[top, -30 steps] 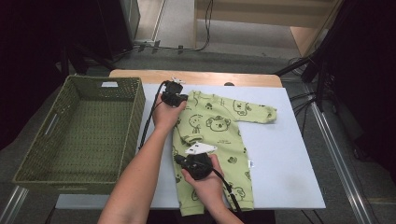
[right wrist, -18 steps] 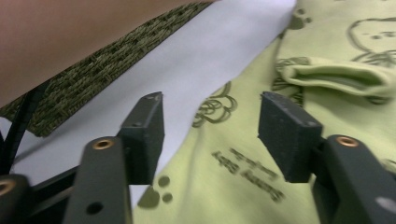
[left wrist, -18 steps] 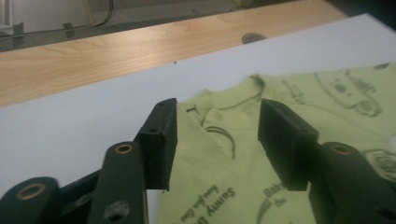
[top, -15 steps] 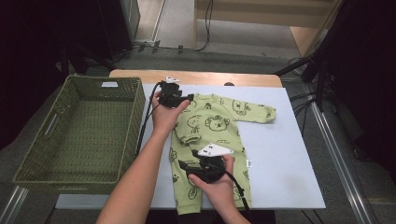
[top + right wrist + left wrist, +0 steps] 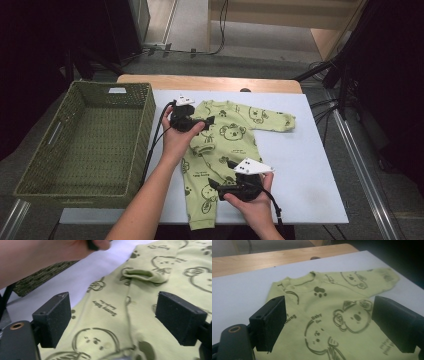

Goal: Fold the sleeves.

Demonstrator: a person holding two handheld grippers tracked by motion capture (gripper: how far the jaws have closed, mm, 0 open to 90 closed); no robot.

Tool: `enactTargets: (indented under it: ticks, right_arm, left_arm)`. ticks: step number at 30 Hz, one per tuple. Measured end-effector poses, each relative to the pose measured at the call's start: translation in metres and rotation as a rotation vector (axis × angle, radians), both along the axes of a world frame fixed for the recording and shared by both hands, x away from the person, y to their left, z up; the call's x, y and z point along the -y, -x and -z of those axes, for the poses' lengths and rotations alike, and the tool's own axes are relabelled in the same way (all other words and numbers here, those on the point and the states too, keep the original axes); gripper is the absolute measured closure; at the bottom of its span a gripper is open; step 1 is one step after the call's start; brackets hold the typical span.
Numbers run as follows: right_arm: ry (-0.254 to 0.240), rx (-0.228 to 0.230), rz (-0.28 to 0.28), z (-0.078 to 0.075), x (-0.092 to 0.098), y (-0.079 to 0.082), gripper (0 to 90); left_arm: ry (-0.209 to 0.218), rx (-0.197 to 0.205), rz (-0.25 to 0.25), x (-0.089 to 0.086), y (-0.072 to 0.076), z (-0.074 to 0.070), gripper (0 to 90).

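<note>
While both tongs stand wide with nothing between their jaws, the folding of the green baby romper (image 5: 220, 165) is between grips. The left tongs (image 5: 207, 121) hover over the garment's shoulder near the neckline; their jaws have just been opening, and in the left gripper view (image 5: 327, 322) only printed cloth lies flat below the pads, untouched. The right tongs (image 5: 214, 184) hang above the leg part, jaws also just opened, and the right gripper view (image 5: 112, 317) shows the fabric free beneath them.

The romper lies flat on the white table (image 5: 310, 175), its left side already folded inward so that one sleeve cuff (image 5: 143, 275) rests on the chest; the other sleeve (image 5: 272, 120) is spread toward the far right.

To do the next fold well, I would judge it best to pinch the cloth at matching points, one pair of tongs at the outstretched sleeve or shoulder, the other at the hem of the same side, taking only the top layer's edge, then lift both together and lay the side over evenly, so the first fold is not dragged open.

Counted: two tongs, one romper, one woven green basket (image 5: 65, 182) at the table's left, one table.
</note>
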State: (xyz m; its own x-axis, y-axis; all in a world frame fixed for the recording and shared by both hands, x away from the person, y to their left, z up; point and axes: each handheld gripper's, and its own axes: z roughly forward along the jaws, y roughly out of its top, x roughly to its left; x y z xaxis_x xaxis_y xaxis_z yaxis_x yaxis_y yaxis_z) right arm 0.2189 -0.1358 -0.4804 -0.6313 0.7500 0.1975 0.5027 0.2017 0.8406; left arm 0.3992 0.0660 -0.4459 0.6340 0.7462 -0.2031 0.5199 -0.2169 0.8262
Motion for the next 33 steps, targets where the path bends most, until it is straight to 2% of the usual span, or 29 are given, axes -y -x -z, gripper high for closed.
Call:
enactTargets:
  ticks: [3, 6, 9, 18, 25, 33]
  right_arm:
    - [-0.017, -0.002, 0.007, -0.001, 0.011, 0.0, 6.5]
    - [-0.025, 0.006, 0.01, -0.003, 0.021, -0.001, 0.4]
    - [-0.036, 0.016, 0.018, -0.006, 0.032, -0.002, 0.0]
    - [-0.041, 0.034, 0.1, -0.008, 0.062, -0.008, 0.0]
    - [-0.028, 0.044, 0.14, -0.005, 0.081, -0.014, 0.0]
    - [-0.013, 0.038, 0.19, -0.004, 0.102, -0.025, 0.0]
  left_arm:
    - [0.024, 0.011, 0.03, -0.001, 0.013, -0.001, 8.8]
    - [0.027, 0.025, 0.053, -0.002, 0.025, -0.002, 3.5]
    - [0.033, 0.032, 0.079, -0.003, 0.035, -0.003, 0.0]
    - [0.049, 0.07, 0.123, -0.013, 0.064, -0.006, 0.0]
    - [0.06, 0.095, 0.133, -0.018, 0.085, -0.007, 0.0]
    - [0.064, 0.093, 0.142, -0.027, 0.106, -0.001, 0.0]
